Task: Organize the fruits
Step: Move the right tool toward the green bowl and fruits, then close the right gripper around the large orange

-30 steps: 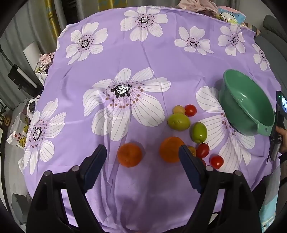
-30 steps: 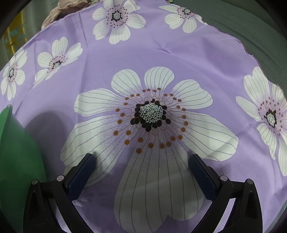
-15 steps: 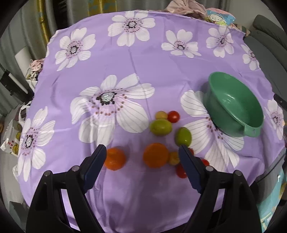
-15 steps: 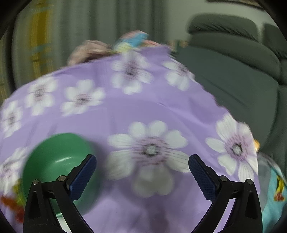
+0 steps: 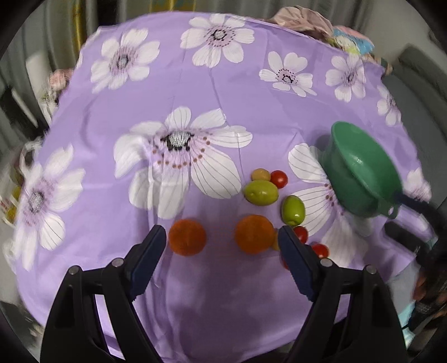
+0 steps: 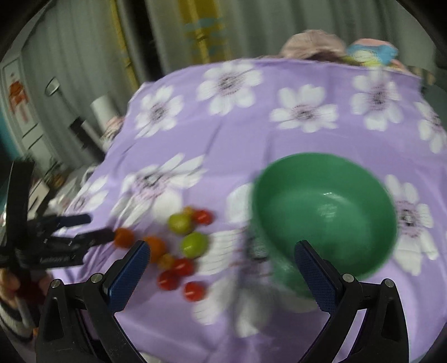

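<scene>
Two oranges [image 5: 187, 236] [image 5: 254, 234] lie on the purple flowered cloth [image 5: 195, 97], just beyond my left gripper [image 5: 220, 245], which is open and holds nothing. Past them lie two green fruits [image 5: 261, 192] [image 5: 292, 210], a small yellowish fruit [image 5: 260, 174] and several red tomatoes [image 5: 278, 179]. A green bowl [image 5: 363, 176] stands empty to their right. In the blurred right wrist view my right gripper [image 6: 220, 259] is open and raised, with the bowl [image 6: 327, 215] ahead on the right and the fruits [image 6: 194, 245] ahead on the left.
The left gripper [image 6: 97, 226] shows at the left of the right wrist view, beside an orange [image 6: 124, 237]. Crumpled cloths [image 5: 301, 19] lie at the table's far edge. A grey sofa [image 5: 419, 83] stands to the right, curtains [image 6: 83, 55] behind.
The right gripper rose from close over the cloth and swung left, so the bowl and fruits came into its view. The left gripper shifted slightly over the oranges. Both stayed open.
</scene>
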### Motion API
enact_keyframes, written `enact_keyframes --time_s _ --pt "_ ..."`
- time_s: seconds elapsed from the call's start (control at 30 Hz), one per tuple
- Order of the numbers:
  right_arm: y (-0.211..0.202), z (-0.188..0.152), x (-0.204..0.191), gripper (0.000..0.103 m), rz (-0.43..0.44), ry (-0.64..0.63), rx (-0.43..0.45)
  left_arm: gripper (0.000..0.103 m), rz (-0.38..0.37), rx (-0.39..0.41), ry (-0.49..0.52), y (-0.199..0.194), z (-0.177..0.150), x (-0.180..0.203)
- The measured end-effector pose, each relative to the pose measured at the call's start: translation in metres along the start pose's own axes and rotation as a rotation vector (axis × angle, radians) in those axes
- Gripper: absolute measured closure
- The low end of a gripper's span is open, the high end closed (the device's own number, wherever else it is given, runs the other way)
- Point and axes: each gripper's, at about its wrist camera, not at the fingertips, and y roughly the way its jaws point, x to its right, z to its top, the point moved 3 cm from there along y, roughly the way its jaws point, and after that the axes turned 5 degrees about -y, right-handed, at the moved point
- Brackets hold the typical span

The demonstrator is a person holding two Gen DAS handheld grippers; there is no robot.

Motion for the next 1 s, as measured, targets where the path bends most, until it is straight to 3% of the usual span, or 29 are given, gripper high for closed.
enact_keyframes --time_s 0.1,0.2,0.3,0.33,0.53,0.7,0.9,1.0 --pt "0.011 -0.004 -0.025 0.001 0.020 -0.056 -0.035 0.021 -0.128 -0.038 -0.110 0.003 -0.001 -0.016" --pt "0.020 -0.008 -0.038 0.001 0.019 -0.088 -0.062 0.020 -0.211 -0.029 -0.202 0.001 -0.002 -0.030" --pt "0.030 -0.011 -0.046 0.001 0.017 -0.097 -0.086 0.013 -0.352 -0.049 -0.279 -0.001 -0.004 -0.038" --pt "0.032 -0.013 -0.048 0.001 0.026 -0.094 -0.091 0.010 -0.402 -0.062 -0.297 0.000 -0.006 -0.038" --pt "0.041 -0.020 -0.057 0.002 0.084 -0.088 -0.107 0.009 -0.543 -0.054 -0.298 -0.005 -0.008 -0.031" --pt "0.049 -0.022 -0.064 0.007 0.115 -0.085 -0.098 0.010 -0.456 -0.045 -0.264 0.000 -0.008 -0.029" --pt "0.059 -0.023 -0.066 0.008 0.153 -0.086 -0.111 0.010 -0.362 -0.135 -0.118 0.019 -0.021 -0.017" --pt "0.068 -0.022 -0.070 0.011 0.151 -0.113 -0.122 0.011 -0.330 -0.141 -0.101 0.028 -0.024 -0.017"
